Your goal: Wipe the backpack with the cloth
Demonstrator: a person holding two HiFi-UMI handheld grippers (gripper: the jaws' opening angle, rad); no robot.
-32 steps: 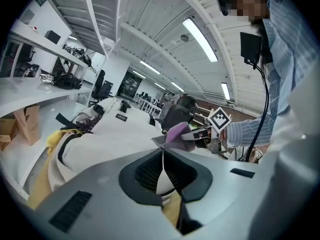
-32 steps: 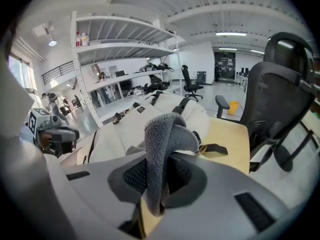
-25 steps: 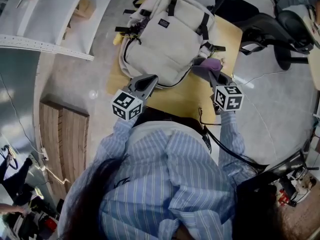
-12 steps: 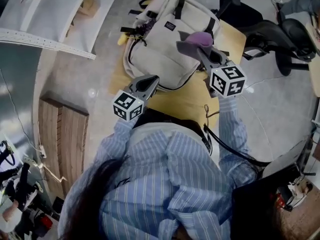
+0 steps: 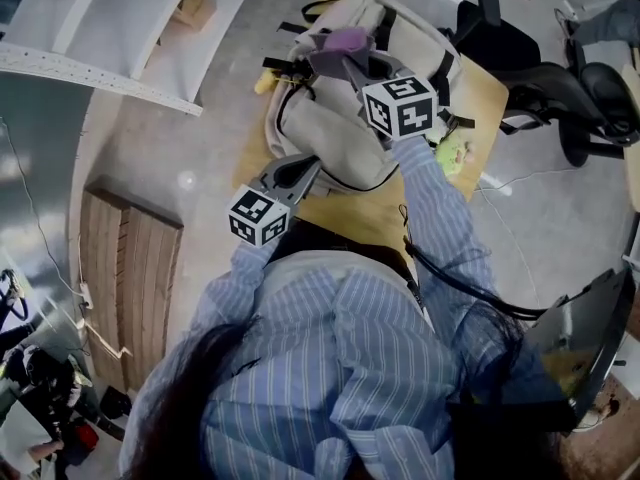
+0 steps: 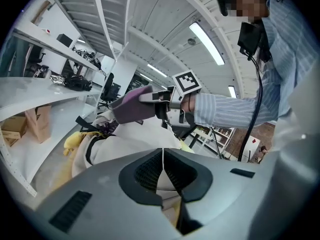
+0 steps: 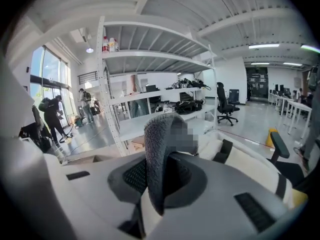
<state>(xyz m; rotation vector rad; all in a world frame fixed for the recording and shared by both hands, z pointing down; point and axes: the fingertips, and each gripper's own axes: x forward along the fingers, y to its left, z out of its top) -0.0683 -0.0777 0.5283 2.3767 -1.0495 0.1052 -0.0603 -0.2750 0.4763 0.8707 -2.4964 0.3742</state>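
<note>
The right gripper [image 5: 345, 60] is clamping a purple cloth [image 5: 348, 40] over the far end of the cream backpack [image 5: 330, 138], which is lying on a wooden table [image 5: 380, 203]. The left gripper [image 5: 300, 165], jaws pressed together, is sitting at the backpack's near edge. A cardboard box [image 5: 195, 8] is resting on a white shelf [image 5: 120, 28], its contents hidden

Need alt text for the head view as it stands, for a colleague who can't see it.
The right gripper holds a purple cloth over the far end of a beige backpack lying on a wooden tabletop. The left gripper, shut, sits at the backpack's near edge.
</note>
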